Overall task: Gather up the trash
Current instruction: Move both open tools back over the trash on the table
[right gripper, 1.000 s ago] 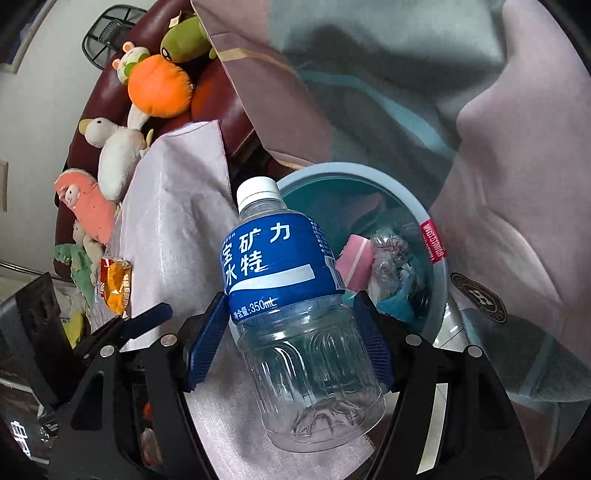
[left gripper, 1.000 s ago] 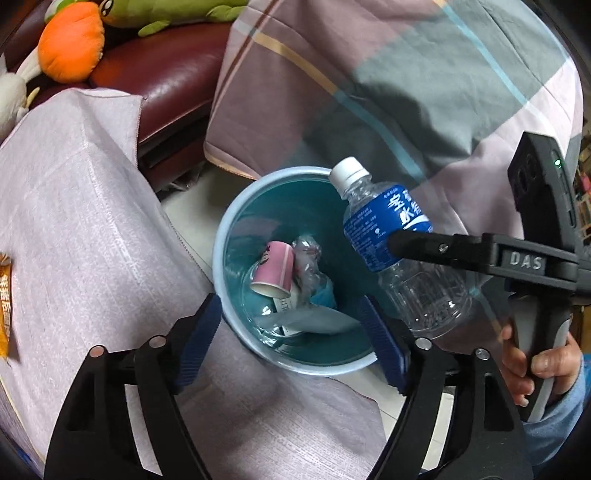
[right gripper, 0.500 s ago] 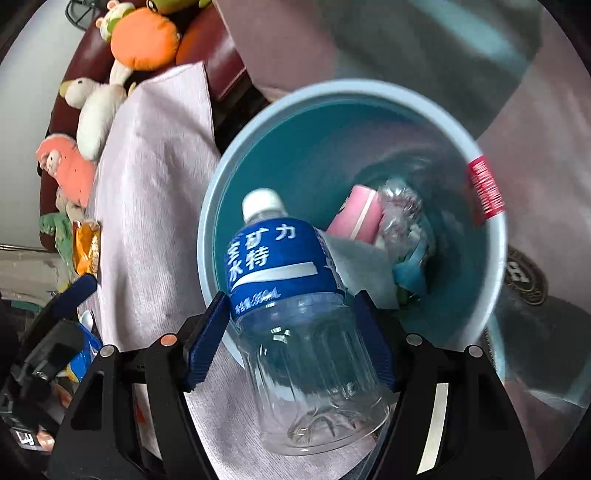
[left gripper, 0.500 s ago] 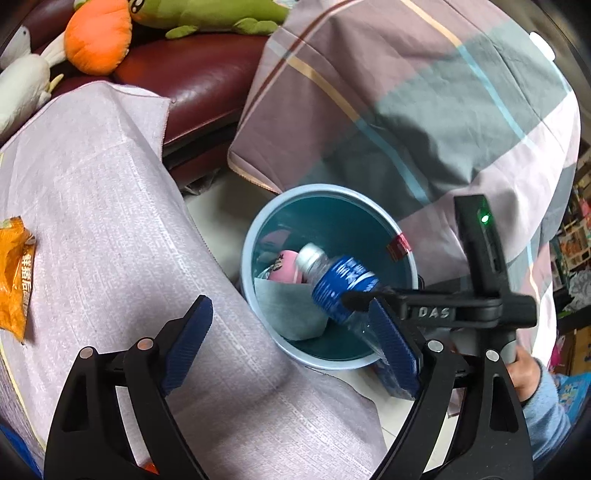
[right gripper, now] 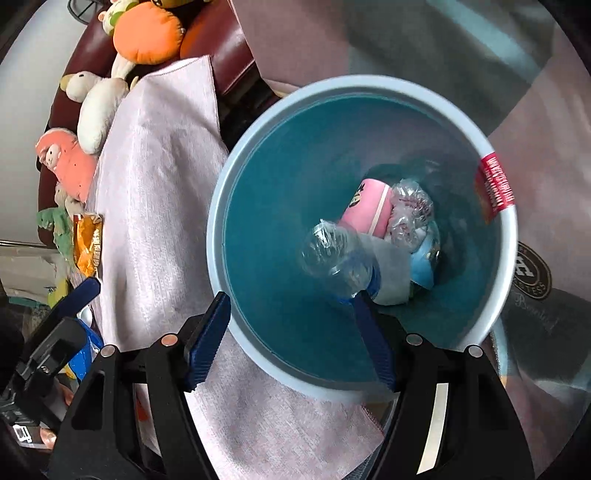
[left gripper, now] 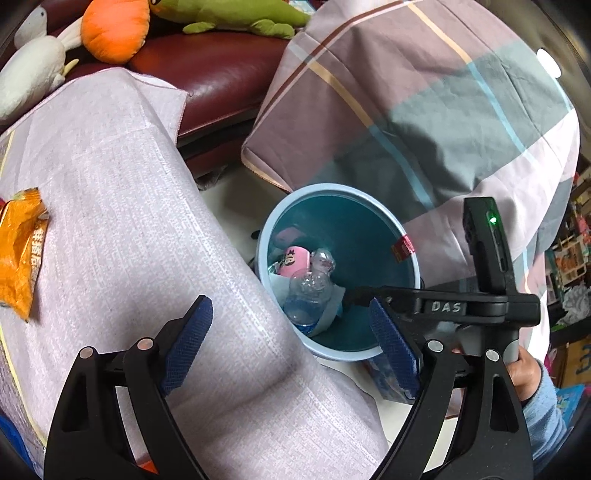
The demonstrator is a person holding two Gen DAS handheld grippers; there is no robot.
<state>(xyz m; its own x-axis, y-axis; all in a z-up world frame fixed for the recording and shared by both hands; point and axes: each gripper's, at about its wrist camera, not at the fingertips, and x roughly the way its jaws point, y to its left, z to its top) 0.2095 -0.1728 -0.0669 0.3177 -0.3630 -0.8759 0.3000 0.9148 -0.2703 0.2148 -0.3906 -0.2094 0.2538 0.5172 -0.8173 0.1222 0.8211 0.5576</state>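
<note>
A light blue bin [left gripper: 413,258] [right gripper: 511,236] stands on the floor beside the cloth-covered table. A clear water bottle [left gripper: 308,295] [right gripper: 336,260] lies inside it, base up, among a pink cup [left gripper: 293,258] [right gripper: 369,210], crumpled plastic and paper. My right gripper [right gripper: 295,332] is open and empty just above the bin's near rim; it also shows in the left wrist view [left gripper: 443,301]. My left gripper [left gripper: 291,343] is open and empty over the table's edge. An orange snack wrapper [left gripper: 20,254] [right gripper: 86,240] lies on the table.
A pale woven cloth [left gripper: 129,221] covers the table. A plaid blanket [left gripper: 424,110] hangs behind the bin. Plush toys [left gripper: 114,26] sit on a dark red sofa [left gripper: 207,74]. Blue items [right gripper: 86,354] lie at the table's near edge.
My right gripper has opened and let go of the water bottle, which has dropped into the bin. My left gripper has drawn back, showing more of the table and wrapper.
</note>
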